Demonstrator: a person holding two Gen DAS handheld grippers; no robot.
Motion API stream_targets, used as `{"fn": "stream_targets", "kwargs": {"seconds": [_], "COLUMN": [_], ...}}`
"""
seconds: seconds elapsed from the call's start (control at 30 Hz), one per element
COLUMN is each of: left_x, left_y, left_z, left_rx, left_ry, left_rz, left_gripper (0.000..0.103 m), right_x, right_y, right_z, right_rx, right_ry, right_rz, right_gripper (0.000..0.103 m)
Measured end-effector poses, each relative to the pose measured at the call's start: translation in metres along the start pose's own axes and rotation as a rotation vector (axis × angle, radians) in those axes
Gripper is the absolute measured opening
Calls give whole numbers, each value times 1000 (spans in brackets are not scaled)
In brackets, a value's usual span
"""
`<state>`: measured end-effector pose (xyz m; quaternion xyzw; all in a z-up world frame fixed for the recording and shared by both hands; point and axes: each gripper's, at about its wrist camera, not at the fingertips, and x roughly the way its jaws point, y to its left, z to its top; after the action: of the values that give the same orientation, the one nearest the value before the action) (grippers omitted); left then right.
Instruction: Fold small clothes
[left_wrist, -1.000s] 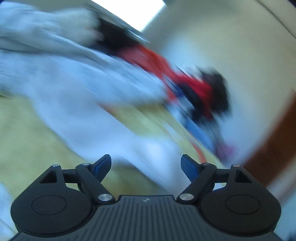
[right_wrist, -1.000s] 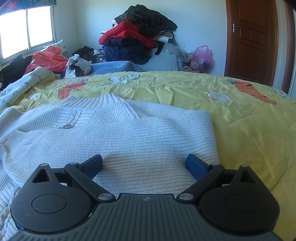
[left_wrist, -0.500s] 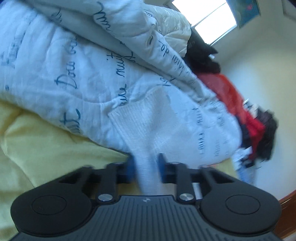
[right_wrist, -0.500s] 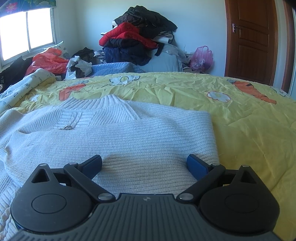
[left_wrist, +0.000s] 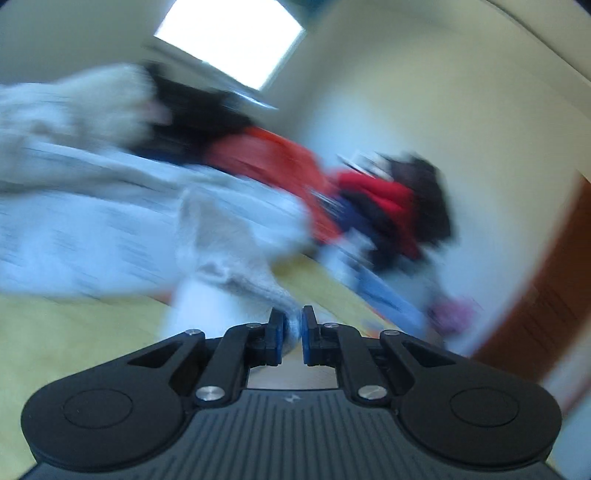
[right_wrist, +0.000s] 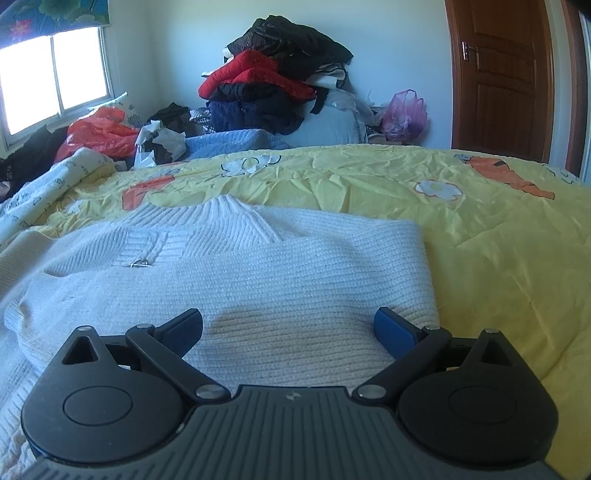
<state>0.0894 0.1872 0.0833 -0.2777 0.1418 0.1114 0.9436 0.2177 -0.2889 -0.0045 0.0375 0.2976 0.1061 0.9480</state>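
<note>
fingers: left gripper (left_wrist: 292, 328) pinches sweater's (right_wrist: 236, 280) knit edge; right gripper (right_wrist: 288, 328) wide, empty, sweater beneath.
step: lifting edge to fold.
next: likely carry it across sweater.

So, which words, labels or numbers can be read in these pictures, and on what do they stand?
None can be read.
The white quilt bears dark script: too small in the right wrist view, blurred in the left.
Each gripper body carries a small logo mark, no letters.
</note>
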Motion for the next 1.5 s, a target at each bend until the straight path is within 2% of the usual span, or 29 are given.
{"fn": "stream_targets", "kwargs": {"seconds": [0.13, 0.23, 0.3, 0.33, 0.4, 0.43, 0.47, 0.53, 0.57, 0.7, 0.77, 0.83, 0.87, 0.93, 1.0, 1.07, 1.1, 1.13, 1.2, 1.3, 1.33, 1.37, 1.4, 1.43, 1.5], "left_x": [16, 34, 41, 35, 19, 9, -3, -31, -38, -36, -28, -29, -26, -24, -24, -25, -25, -24, -22, -20, -19, -19, -20, -20, -20], "left_y": [-92, -135, -148, -152, -155, -154, -151, -135, -128, -85, -58, -39, -33, -31, -34, -34, -32, -31, -27, -27, -27, -28, -28, -27, -26], "left_z": [-70, -132, -164, -172, -172, -170, -168, -163, -160, -149, -148, -142, -142, -142, -142, -143, -143, -143, -143, -142, -141, -141, -142, -141, -141], "left_rx": [205, 359, 448, 492, 563, 576, 583, 588, 590, 493, 371, 237, 193, 178, 206, 211, 196, 180, 144, 129, 130, 131, 130, 127, 118], "left_ry": [136, 322, 438, 421, 409, 405, 362, 224, 208, 278, 362, 333, 332, 326, 331, 333, 331, 330, 326, 324, 325, 326, 326, 326, 325], "left_rz": [-149, -193, -196, -208, -250, -269, -283, -292, -291, -221, -162, -220, -228, -230, -232, -237, -245, -255, -273, -281, -283, -285, -285, -287, -291], "left_gripper": [9, 10, 10, 15, 45, 74, 87, 89, 89, 89, 88, 95, 96, 98, 101, 102, 102, 102, 102, 102, 103, 103, 103, 103, 103], "right_x": [-2, -2, -2, -2, -2, -3, -3, -3, -3, -3, -3, -9, -16, -28, -22, 1, 12, 24, 42, 51, 51, 51, 53, 55, 50], "right_y": [-3, -4, -5, -6, -7, -8, -9, -9, -10, -10, -9, -4, -1, 8, 22, 40, 47, 53, 63, 75, 79, 83, 88, 91, 97], "right_z": [-1, -1, -1, -1, -1, -1, -1, -1, -1, -1, 1, 9, 14, 24, 31, 34, 34, 34, 34, 34, 35, 35, 35, 34, 32], "right_rx": [23, 32, 37, 43, 51, 55, 58, 63, 64, 62, 61, 92, 127, 239, 311, 361, 379, 391, 402, 415, 408, 394, 372, 343, 279], "right_ry": [-8, -9, -10, -11, -13, -15, -16, -16, -17, -15, -10, -5, -20, -47, 28, 161, 207, 249, 311, 326, 325, 331, 344, 357, 324], "right_rz": [16, 23, 27, 31, 38, 40, 43, 49, 50, 49, 46, 22, 43, 217, 368, 464, 485, 493, 488, 488, 492, 493, 483, 471, 463], "right_gripper": [100, 100, 100, 100, 100, 100, 100, 100, 100, 100, 99, 93, 93, 94, 93, 85, 77, 69, 65, 63, 51, 22, 12, 13, 13]}}
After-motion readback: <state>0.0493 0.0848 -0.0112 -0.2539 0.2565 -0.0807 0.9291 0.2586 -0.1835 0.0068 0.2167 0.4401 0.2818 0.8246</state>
